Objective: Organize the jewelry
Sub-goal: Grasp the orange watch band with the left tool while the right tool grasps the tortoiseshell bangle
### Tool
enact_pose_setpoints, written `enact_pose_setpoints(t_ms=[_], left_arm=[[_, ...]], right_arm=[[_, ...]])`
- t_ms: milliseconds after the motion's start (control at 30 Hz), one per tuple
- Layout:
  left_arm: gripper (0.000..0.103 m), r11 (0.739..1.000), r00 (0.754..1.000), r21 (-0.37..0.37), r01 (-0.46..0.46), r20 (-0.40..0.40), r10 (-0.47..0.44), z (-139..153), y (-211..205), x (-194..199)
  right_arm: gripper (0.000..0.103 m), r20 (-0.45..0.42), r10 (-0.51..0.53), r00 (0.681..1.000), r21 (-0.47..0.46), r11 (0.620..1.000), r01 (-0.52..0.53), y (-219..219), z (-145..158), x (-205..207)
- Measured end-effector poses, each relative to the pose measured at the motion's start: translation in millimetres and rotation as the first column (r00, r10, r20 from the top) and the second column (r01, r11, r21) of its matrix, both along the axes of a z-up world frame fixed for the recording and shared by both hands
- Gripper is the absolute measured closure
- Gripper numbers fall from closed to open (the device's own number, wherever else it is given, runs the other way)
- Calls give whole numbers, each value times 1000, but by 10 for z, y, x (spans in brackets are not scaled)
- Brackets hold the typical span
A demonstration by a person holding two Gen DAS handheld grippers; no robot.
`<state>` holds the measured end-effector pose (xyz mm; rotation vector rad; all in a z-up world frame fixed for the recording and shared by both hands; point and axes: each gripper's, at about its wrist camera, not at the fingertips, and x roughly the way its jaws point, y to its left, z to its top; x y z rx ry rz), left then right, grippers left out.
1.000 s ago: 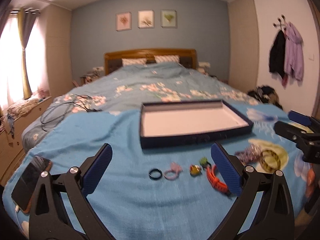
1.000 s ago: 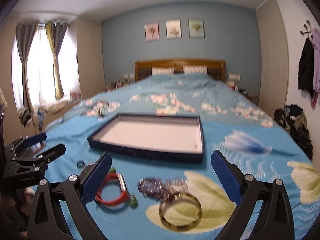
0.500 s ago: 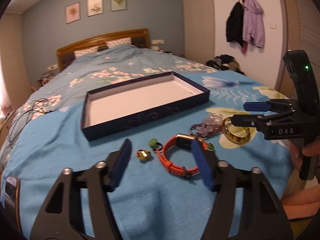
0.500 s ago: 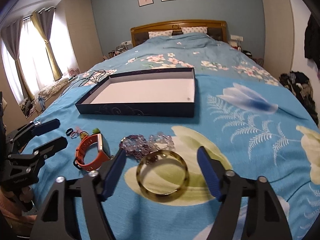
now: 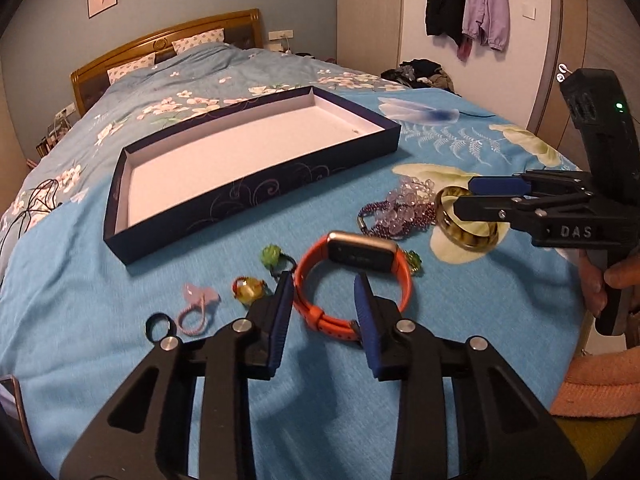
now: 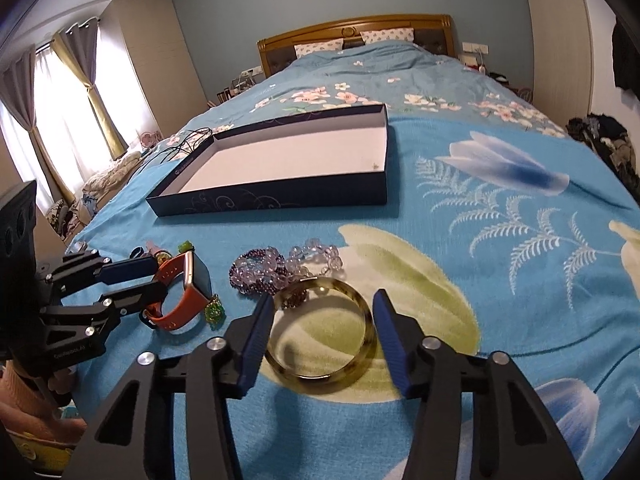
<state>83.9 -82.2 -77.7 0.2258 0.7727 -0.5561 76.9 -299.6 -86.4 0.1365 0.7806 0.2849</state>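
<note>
My left hand-held gripper (image 5: 322, 294) is down over the orange watch (image 5: 352, 280) on the bed (image 5: 80, 340), its jaws closing, with the near part of the strap between the blue pads (image 5: 280, 312). The pads are not pressing on it yet; there is a gap on both sides.

My right hand-held gripper (image 6: 320, 332) is low over the amber bangle (image 6: 320, 344), jaws closing too. The bangle lies flat between the pads; the left pad looks to be right at its rim and the right pad is just clear of it.

Taking the dark blue tray (image 5: 248, 196) as the landmark: it sits open farther up the bed, its white floor bare. All the jewelry lies on the near side of it. The watch is just in front of its long wall. The heap of purple and clear beads (image 6: 280, 268) is in front of the tray's right end, touching the bangle's far edge. In front of the tray's left end are a green ring (image 5: 272, 256), a yellow ring (image 5: 248, 289), a pink ring (image 5: 196, 308) and a black ring (image 5: 159, 326), strung out in a loose row.
</note>
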Motion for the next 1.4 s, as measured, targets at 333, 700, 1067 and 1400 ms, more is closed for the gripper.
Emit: enact_pose_setpoints(t_ms=[333, 700, 1067, 1400], left_arm=[[58, 994, 989, -94, 54, -134, -66, 60, 82, -209], [74, 996, 993, -16, 92, -77, -93, 115, -52, 59], [98, 994, 993, 43, 101, -63, -99, 63, -80, 101], [102, 994, 997, -109, -4, -76, -5, 237, 230, 234]], right_arm=[[65, -30, 1, 1000, 17, 1000, 0, -89, -31, 19], [73, -35, 19, 999, -25, 999, -20, -101, -28, 27], [97, -58, 30, 998, -48, 998, -33, -137, -38, 95], [97, 14, 47, 999, 21, 999, -47, -192, 251, 168]])
